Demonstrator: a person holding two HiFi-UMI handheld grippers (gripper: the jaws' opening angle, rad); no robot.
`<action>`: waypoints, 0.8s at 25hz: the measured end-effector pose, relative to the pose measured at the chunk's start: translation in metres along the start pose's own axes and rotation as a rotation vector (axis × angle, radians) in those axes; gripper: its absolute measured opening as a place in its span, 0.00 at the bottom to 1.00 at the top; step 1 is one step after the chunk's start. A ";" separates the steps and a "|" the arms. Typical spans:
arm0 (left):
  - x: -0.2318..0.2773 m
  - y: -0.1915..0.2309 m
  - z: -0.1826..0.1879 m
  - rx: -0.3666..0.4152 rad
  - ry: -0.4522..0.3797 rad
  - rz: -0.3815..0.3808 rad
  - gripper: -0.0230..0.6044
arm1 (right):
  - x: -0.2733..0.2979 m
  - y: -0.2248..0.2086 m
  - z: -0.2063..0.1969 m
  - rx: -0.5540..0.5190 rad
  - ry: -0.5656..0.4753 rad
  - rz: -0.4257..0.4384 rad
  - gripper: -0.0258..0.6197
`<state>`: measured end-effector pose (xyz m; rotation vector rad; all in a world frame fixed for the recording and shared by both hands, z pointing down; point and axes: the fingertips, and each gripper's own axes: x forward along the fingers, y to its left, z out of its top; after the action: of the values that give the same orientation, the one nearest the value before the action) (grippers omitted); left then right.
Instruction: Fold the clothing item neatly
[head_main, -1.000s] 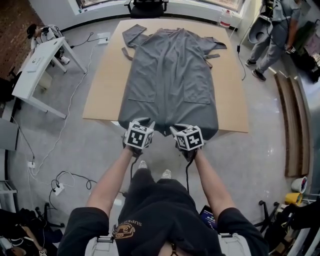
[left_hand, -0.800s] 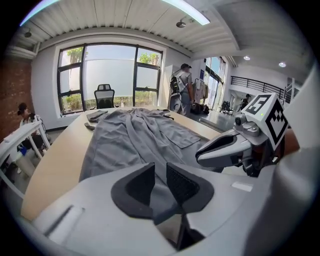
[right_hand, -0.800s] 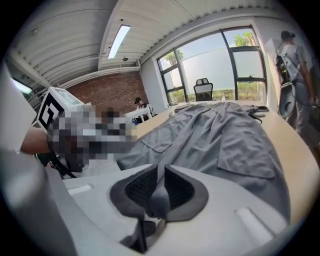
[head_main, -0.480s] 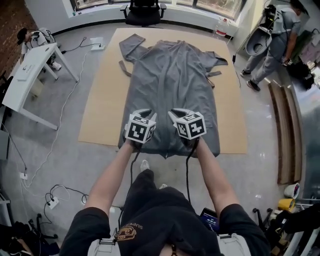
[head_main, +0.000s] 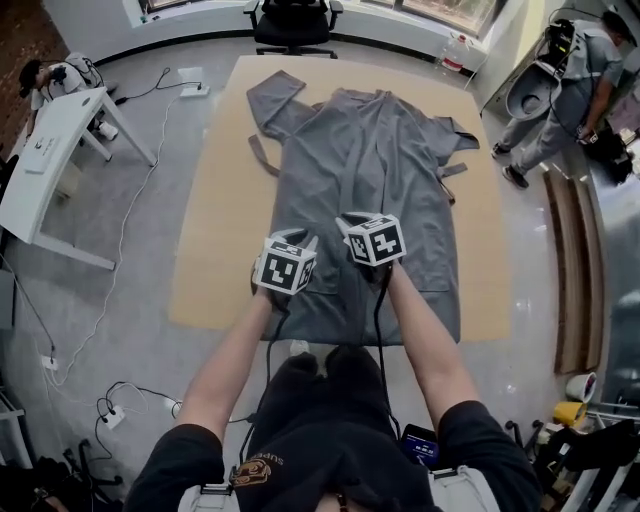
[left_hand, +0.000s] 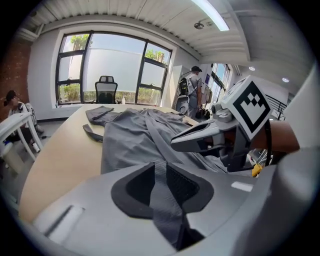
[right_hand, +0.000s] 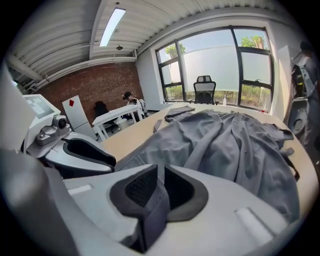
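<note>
1. Robe (head_main: 370, 180): laid lengthwise on the board (head_main: 215, 230), with the collar toward the far edge and the long axis running near to far.
2. Hem (left_hand: 162, 210): over the last second it has been lifted from the near edge and carried toward the collar, so the first fold is judged begun.
3. Left gripper (left_hand: 160, 175) and right gripper (right_hand: 157, 187): each is clamped on the hem.

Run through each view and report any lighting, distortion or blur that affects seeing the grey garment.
Head view: even daylight, no harsh shadows, garment sharp, wide-angle stretch toward the corners. Left gripper view: dark round border, window washed out pale, nearby jaws loom large with cloth pinched between them. Right gripper view: same round border, ceiling light glaring, folds clearly readable.
</note>
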<state>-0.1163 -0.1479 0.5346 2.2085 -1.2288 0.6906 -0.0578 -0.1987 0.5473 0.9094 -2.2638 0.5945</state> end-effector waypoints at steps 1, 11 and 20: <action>0.004 0.002 -0.001 -0.013 0.007 -0.003 0.17 | 0.009 -0.003 0.001 0.003 0.009 0.004 0.09; 0.041 0.014 -0.013 -0.038 0.088 -0.009 0.17 | 0.060 -0.039 -0.017 0.015 0.136 -0.042 0.09; 0.053 0.002 -0.007 -0.016 0.116 -0.022 0.17 | 0.019 -0.107 -0.042 0.102 0.150 -0.225 0.09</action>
<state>-0.0953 -0.1760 0.5747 2.1342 -1.1470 0.7863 0.0253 -0.2529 0.6078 1.1137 -1.9800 0.6575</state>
